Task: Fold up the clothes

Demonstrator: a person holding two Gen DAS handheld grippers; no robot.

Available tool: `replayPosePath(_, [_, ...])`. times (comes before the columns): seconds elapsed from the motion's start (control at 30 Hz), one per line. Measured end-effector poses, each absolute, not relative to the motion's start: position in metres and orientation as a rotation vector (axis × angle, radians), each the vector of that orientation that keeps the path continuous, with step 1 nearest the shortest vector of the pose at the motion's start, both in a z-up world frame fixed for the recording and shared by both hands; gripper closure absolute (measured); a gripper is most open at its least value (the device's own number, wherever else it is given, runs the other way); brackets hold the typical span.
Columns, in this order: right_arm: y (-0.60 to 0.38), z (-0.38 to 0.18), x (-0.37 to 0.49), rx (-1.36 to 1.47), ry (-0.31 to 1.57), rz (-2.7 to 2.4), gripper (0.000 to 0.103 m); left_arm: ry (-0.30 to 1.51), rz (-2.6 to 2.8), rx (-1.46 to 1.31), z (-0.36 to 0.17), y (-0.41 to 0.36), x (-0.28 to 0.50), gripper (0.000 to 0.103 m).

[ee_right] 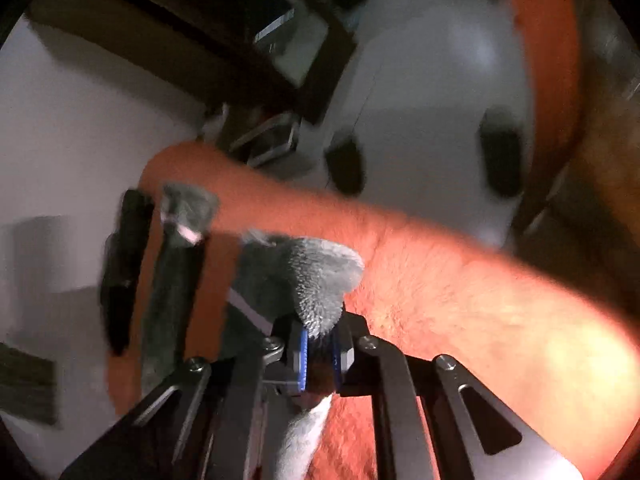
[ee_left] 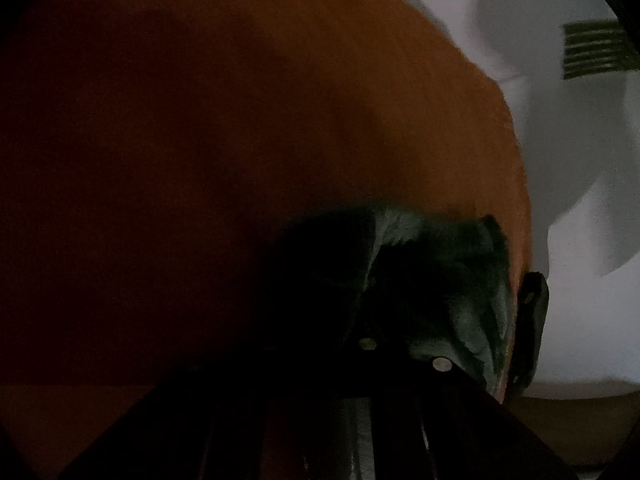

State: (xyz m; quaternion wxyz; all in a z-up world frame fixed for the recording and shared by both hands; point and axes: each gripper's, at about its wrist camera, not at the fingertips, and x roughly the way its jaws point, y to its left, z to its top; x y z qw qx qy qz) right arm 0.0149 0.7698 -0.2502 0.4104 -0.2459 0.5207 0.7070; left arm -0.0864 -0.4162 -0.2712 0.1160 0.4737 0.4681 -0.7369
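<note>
The right gripper (ee_right: 320, 354) has its blue-padded fingers (ee_right: 304, 354) clenched on a grey fleecy trim (ee_right: 320, 280) of the orange garment (ee_right: 460, 300). The left gripper (ee_left: 404, 354) is likewise clenched on grey trim (ee_left: 452, 276), with orange cloth draping over its view above the white floor (ee_left: 580, 160).

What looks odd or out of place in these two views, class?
The orange garment hangs bunched in mid-air, its grey trim crumpled in the right gripper. In the left view the cloth smothers the lens, hiding the left gripper's tips.
</note>
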Motion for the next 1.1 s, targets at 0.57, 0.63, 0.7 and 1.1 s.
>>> replayPosePath(0.57, [0.757, -0.238, 0.065, -0.574, 1.371, 1.692, 0.094, 1.326, -2.095, 1.462, -0.27, -0.416, -0.109, 0.095])
replayPosePath(0.63, [0.759, -0.243, 0.067, -0.585, 1.387, 1.649, 0.094, 1.355, -2.078, 1.46, -0.272, -0.42, -0.108, 0.095])
replayPosePath(0.7, [0.757, -0.252, 0.071, -0.58, 1.43, 1.589, 0.094, 1.393, -2.051, 1.452, -0.27, -0.42, -0.107, 0.095])
replayPosePath(1.1, [0.779, -0.193, -0.002, -0.562, 1.388, 1.982, 0.094, 1.46, -2.426, 1.37, -0.157, -0.369, -0.184, 0.095])
